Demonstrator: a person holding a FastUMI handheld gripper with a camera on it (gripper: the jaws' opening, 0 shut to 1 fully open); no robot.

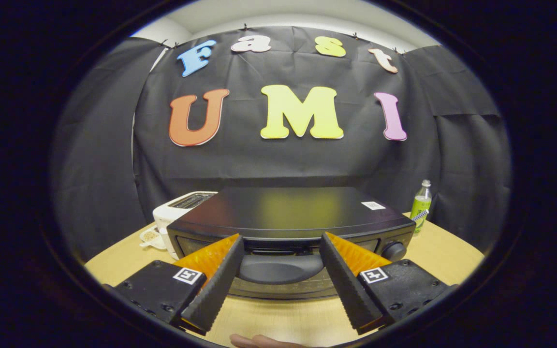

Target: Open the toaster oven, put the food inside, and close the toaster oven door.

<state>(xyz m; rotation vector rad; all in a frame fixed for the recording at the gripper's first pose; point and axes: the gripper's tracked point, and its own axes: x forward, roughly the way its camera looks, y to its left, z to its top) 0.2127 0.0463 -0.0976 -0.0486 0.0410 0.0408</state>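
Black cloth (307,159) hangs as the booth's wall, draped in loose folds and creases across the back and curving round on both sides. Small clips hold its upper edge, and above that edge a strip of pale wall (288,19) and ceiling shows, evenly lit. At one side a narrow gap between two cloth panels lets a sliver of the pale wall through. Below the cloth stands a table (452,251) with a light wood-grain top and a rounded edge; soft overhead light falls on it without hard shadows.
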